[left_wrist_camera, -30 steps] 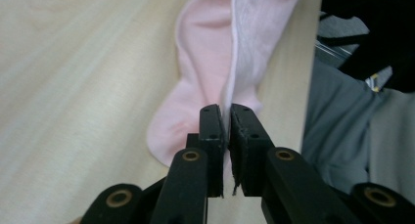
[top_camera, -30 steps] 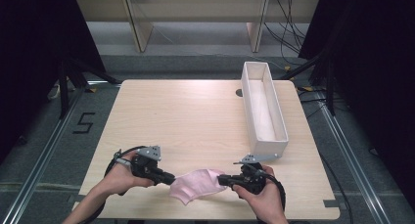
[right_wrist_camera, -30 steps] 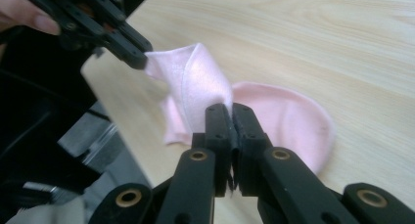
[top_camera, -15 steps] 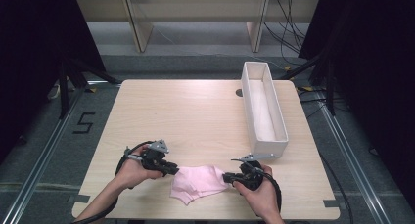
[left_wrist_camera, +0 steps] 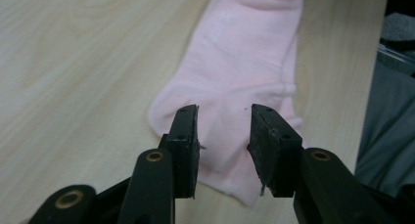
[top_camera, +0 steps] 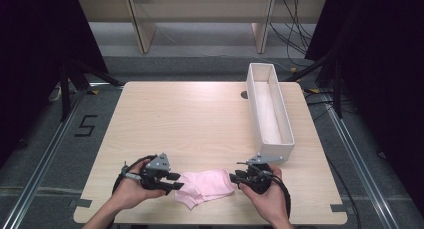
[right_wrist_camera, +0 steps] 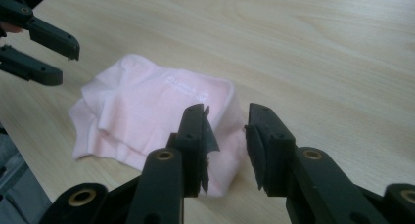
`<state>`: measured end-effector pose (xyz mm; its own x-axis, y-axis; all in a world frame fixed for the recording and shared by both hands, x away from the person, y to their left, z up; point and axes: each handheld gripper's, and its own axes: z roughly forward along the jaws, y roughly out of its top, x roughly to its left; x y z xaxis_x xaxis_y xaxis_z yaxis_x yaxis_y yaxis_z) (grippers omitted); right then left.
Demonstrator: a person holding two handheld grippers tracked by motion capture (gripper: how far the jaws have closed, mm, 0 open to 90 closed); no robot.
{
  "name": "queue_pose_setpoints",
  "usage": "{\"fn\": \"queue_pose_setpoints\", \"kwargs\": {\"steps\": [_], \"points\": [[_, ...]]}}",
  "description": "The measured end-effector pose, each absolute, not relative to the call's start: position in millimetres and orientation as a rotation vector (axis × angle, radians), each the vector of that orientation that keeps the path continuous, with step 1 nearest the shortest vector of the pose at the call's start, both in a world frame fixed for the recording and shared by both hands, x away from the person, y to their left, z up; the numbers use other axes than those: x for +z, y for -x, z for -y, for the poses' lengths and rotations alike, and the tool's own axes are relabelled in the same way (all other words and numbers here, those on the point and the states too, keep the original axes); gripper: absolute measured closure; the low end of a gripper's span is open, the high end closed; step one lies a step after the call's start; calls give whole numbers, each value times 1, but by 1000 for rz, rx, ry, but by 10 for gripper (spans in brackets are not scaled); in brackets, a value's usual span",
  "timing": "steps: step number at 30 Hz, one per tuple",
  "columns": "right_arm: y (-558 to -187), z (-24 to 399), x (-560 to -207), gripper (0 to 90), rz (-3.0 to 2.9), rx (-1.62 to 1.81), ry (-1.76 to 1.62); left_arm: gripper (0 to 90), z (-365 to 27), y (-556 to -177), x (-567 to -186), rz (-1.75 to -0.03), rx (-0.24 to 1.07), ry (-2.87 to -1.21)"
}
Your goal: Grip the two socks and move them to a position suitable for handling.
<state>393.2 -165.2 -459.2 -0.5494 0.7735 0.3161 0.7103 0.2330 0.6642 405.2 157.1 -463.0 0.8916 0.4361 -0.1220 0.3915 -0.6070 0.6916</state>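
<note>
A pink sock [top_camera: 207, 186] lies folded and flat on the wooden table [top_camera: 190, 119] near its front edge. My left gripper [top_camera: 175, 182] is at the sock's left end. In the left gripper view its jaws have just been opening and stand apart [left_wrist_camera: 224, 111] over the sock [left_wrist_camera: 244, 62] without pressing it. My right gripper [top_camera: 233, 178] is at the sock's right end. Its jaws have also just been opening [right_wrist_camera: 226, 109], with the sock's edge [right_wrist_camera: 147, 106] lying loose beyond them. The left gripper [right_wrist_camera: 66, 65] shows at that view's top left.
A long white open box [top_camera: 270, 109] stands along the table's right side, its near end just behind my right gripper. The table's front edge is close under both hands. A small round hole [top_camera: 244, 95] sits in the tabletop beside the box.
Both grippers were shut on the sock's ends a second ago; now both have opened and the sock rests flat on the table. The left hand has shifted slightly.
</note>
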Motion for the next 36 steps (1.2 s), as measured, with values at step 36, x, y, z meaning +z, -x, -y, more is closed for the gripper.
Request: {"fn": "queue_pose_setpoints", "kwargs": {"steps": [36], "points": [[-401,164,-470,885,-2459,1100,-1498,868,-143,-403,-463,-373,138,-2412]]}}
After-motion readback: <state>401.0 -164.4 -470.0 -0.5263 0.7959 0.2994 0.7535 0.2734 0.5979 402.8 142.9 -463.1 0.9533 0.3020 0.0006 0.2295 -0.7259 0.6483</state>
